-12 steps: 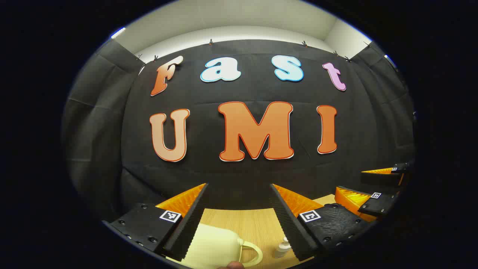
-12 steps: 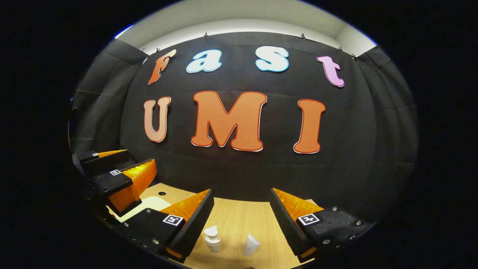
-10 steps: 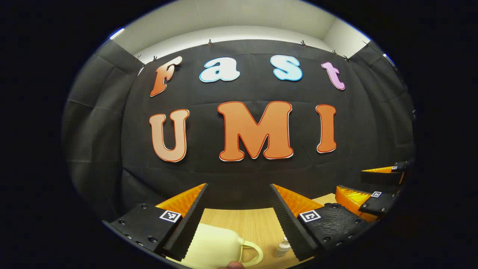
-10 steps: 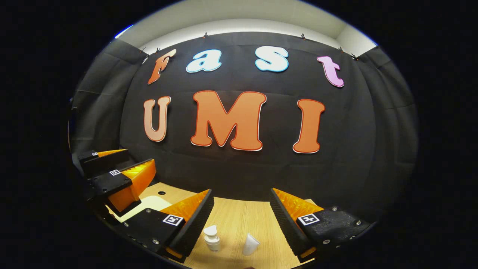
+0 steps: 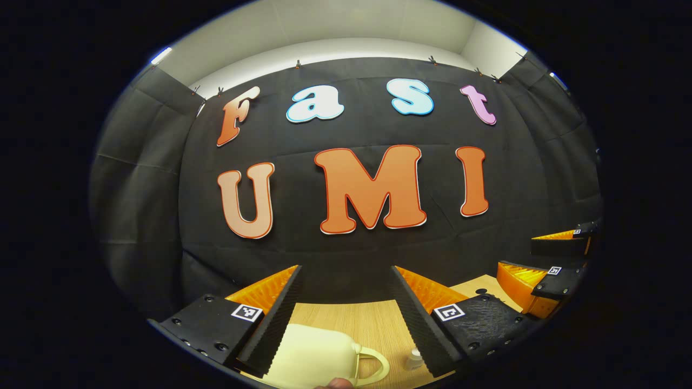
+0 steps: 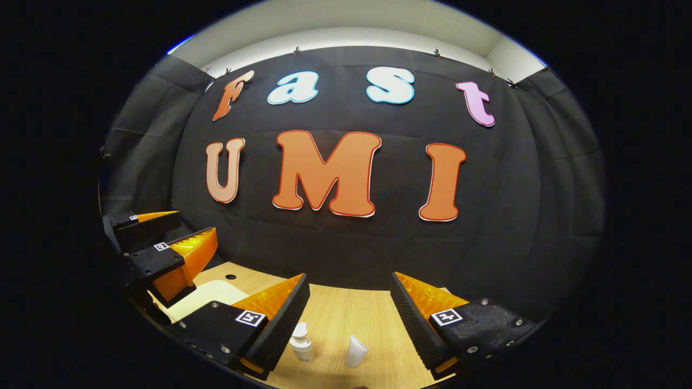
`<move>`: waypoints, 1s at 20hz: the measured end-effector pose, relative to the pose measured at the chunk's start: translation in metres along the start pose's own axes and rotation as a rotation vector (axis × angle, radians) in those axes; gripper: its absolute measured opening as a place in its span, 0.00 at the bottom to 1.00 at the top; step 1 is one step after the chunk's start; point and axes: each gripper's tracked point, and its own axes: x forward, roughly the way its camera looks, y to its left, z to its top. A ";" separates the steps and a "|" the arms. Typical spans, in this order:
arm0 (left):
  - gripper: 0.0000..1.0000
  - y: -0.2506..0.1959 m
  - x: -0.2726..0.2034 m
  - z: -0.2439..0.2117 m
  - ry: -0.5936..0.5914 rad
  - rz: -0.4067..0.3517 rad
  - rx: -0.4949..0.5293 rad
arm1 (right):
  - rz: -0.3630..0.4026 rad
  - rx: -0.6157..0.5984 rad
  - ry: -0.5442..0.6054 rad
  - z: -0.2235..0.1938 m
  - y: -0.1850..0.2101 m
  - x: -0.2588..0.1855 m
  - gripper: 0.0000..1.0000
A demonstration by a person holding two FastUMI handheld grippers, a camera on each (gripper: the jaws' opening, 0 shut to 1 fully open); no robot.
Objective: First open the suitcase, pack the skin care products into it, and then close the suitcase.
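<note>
A cream hard-shell suitcase (image 5: 316, 356) lies shut on the wooden table (image 5: 373, 324), below and between my left gripper's (image 5: 346, 268) open fingers, its handle (image 5: 377, 363) pointing right. A small white bottle (image 5: 414, 360) stands just right of the handle. In the right gripper view, a white pump bottle (image 6: 301, 344) and a white tube (image 6: 356, 351) stand on the table (image 6: 346, 313) below my open right gripper (image 6: 349, 275). Both grippers hang above the table with nothing between their fingers. The suitcase (image 6: 208, 296) also sits at the left, under the left gripper (image 6: 197, 222).
The black cloth wall closes off the table's far side close behind everything. A small round hole (image 6: 231, 276) lies in the tabletop near the suitcase. The right gripper (image 5: 519, 252) hovers at the far right of the left gripper view. A fingertip (image 5: 336, 383) shows at the bottom edge.
Both views have drifted slightly: the bottle and tube sit a little lower and farther left in the right gripper view. Both grippers stay open and nothing has been grasped.
</note>
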 end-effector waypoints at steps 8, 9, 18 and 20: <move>0.99 -0.005 0.002 -0.008 0.002 -0.009 0.070 | -0.011 -0.009 -0.001 -0.003 -0.010 0.004 0.95; 0.99 -0.007 0.000 -0.011 0.008 -0.014 0.086 | -0.012 -0.009 -0.002 -0.004 -0.011 0.004 0.95; 1.00 -0.029 -0.006 -0.084 0.133 -0.104 0.244 | -0.059 -0.022 0.005 -0.010 -0.037 0.001 0.95; 0.99 -0.034 -0.007 -0.100 0.160 -0.126 0.287 | -0.073 -0.024 0.007 -0.010 -0.042 0.001 0.95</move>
